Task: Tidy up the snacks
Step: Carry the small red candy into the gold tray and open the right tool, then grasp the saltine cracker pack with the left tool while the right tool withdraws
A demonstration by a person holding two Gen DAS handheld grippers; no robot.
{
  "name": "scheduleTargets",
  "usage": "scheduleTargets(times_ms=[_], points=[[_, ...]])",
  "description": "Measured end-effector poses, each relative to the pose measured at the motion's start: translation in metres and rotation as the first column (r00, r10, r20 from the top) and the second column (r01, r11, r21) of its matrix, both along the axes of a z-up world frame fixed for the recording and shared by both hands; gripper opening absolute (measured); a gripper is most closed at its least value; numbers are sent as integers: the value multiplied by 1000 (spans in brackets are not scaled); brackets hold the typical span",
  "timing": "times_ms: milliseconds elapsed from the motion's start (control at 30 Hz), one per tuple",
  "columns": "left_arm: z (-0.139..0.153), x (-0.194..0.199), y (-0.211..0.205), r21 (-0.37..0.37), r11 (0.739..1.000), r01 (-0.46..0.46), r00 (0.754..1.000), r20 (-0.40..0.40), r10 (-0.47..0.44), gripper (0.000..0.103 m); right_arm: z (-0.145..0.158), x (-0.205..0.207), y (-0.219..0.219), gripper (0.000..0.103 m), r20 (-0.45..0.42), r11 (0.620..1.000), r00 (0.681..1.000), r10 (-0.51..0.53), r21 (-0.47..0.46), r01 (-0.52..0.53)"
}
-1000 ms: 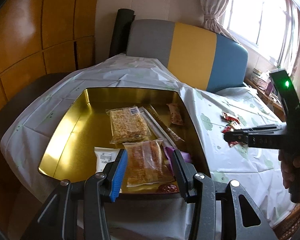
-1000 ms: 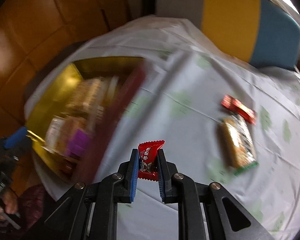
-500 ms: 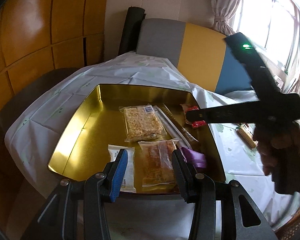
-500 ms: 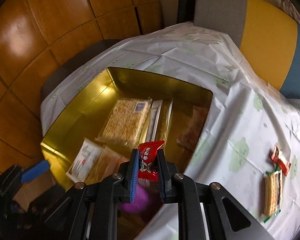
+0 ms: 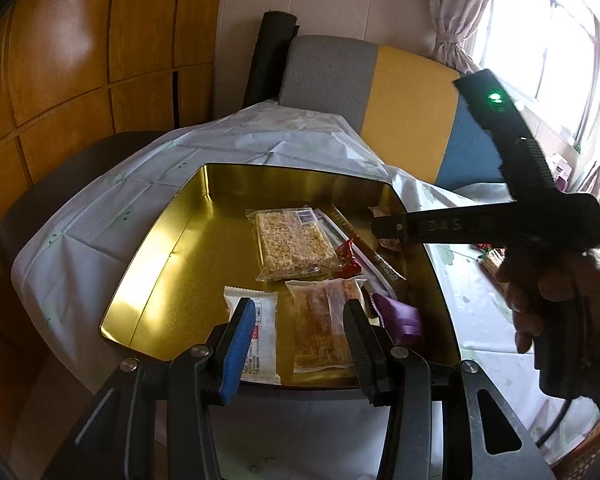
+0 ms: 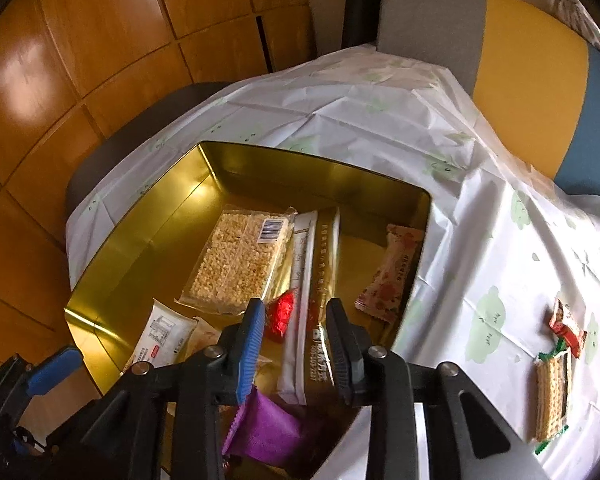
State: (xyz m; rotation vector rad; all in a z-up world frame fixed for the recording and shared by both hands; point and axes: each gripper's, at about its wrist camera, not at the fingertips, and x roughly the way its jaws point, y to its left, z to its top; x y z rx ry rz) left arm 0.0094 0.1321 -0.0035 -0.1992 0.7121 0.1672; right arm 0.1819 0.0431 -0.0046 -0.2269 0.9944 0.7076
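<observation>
Right wrist view: the gold tin [image 6: 148, 240] fills centre frame on the bench [image 6: 500, 240]. The right gripper [image 6: 296, 316] has just been opening; its jaws stand apart, empty. Just above them in frame the red candy [image 6: 281, 314] lies in the tin: probably light and crinkly, best pinched across its wrapper. The left gripper [image 5: 296, 320] is part open and empty.

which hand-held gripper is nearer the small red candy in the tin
Right. The right hand-held gripper hangs open just above the red candy; the left hand-held gripper sits back at the gold tin's near edge.

Black-framed left tool [image 5: 298, 336] with one blue pad, silver screws, right tool [image 6: 296, 334] alike, green light
</observation>
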Motion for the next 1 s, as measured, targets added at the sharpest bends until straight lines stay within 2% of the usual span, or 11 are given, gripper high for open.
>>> scheduleTargets(times_ms=[233,367,600,800,933,1000], points=[[0,0,-7,9,1000,11,1000,-1,-11,47,9,-7,-31,32,16,999,999,-36,40,35],[3,0,-13,20,1000,24,1000,-1,-24,47,13,-9,-63,32,22,995,996,-83,62,81],[6,1,-26,38,998,54,999,-1,-54,47,8,-4,-130,32,35,982,981,-190,21,189],[11,5,-43,58,993,104,995,2,-104,48,3,12,-202,32,41,947,948,-317,-37,318],[14,11,-61,62,985,159,987,-7,-159,49,0,25,-253,32,47,904,906,-421,-60,423],[19,15,-77,75,976,203,979,-7,-203,49,-4,32,-276,32,57,871,875,-481,-78,485]])
